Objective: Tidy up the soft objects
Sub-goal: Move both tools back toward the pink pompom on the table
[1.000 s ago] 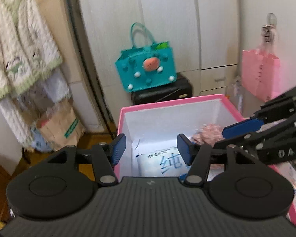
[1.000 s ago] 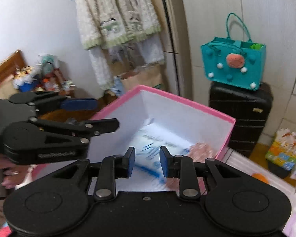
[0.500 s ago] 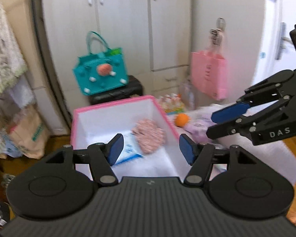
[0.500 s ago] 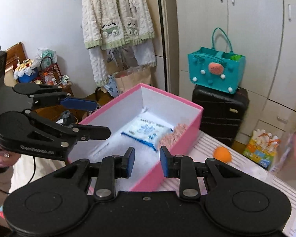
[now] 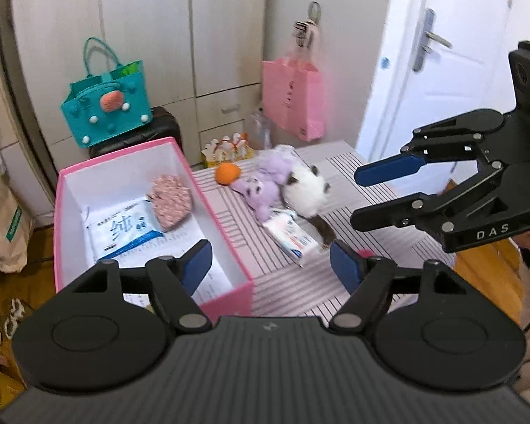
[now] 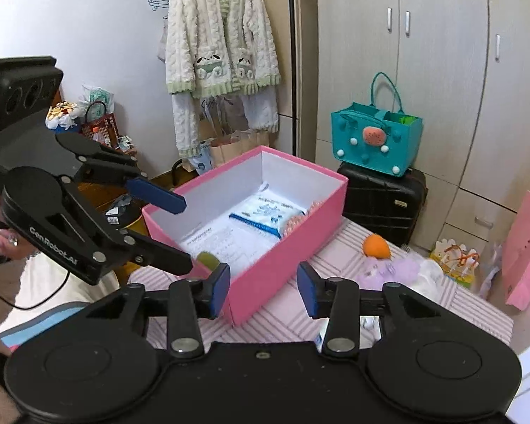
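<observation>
A pink box point(image 5: 226, 268) point(image 6: 286, 265) stands on a pink striped table point(image 5: 364, 176). Inside lie a white-and-blue tissue pack point(image 5: 123, 228) point(image 6: 265, 213) and a pink speckled pouch point(image 5: 171, 201). On the table to its right lie an orange ball point(image 5: 227, 173) point(image 6: 376, 245), a purple plush point(image 5: 261, 187) point(image 6: 392, 268), a white-and-black plush point(image 5: 305, 190) and a small tissue pack point(image 5: 293, 236). My left gripper point(image 5: 270, 268) is open and empty above the box's near right corner. My right gripper point(image 6: 261, 289) is open and empty above the box's near corner; it also shows in the left wrist view point(image 5: 371, 194).
A teal bag point(image 5: 106, 106) sits on a black suitcase point(image 6: 381, 198) behind the box. A pink paper bag point(image 5: 293, 95) hangs on the cabinet. A white door point(image 5: 441, 53) is at the right. A cream cardigan point(image 6: 222, 53) hangs at the left.
Both grippers have pulled back and up from the box, and the left view has swung right to the table's toys. The right gripper's jaws have opened wider.
</observation>
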Tool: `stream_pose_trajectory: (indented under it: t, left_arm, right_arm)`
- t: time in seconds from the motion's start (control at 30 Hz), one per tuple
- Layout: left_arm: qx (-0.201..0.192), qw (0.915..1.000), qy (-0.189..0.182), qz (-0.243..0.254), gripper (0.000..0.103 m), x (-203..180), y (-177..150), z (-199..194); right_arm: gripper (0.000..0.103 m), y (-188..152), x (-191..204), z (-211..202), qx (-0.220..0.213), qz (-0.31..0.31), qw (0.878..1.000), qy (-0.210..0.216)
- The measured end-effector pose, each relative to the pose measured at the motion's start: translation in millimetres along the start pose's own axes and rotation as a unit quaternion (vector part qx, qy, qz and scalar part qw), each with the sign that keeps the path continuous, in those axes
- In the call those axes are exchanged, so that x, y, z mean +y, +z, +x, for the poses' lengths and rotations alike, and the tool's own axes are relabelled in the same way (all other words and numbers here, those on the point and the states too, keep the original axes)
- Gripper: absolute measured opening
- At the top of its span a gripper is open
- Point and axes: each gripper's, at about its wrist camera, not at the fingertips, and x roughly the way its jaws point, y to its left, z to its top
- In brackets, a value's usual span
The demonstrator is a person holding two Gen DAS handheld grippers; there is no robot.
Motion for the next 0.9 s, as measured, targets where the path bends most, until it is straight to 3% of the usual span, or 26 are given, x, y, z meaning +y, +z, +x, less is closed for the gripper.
stream_pose_trajectory:
  t: [0.43,0.53,0.7,0.9]
  left_arm:
    - [0.029,0.9978,-0.023,0.056,0.089,-51.2,-21.1,9.3]
    - [0.027,0.9972,-0.046,0.053,0.095,-55.2,-23.5,14.0]
    - [0.027,0.9950,-0.070,0.065,0.096,-67.9,-24.9,27.2]
    - [0.042,0.9935,-0.087,0.061,0.096,-76.0,-22.2,52.3]
  right_arm:
    - [0.062,-80.9,-5.9,-47.6,0.002,0.026,0.999,-0.025]
    - [0.068,-97.9,-5.9,-54.7,-0.006,0.016,1.000,-0.005]
    - [0.070,-120.3,-11.3,-53.0,-0.014,0.024,1.000,0.001]
    - [0.082,-145.8,-20.9,-38.8,-0.022,0.034,0.999,0.010]
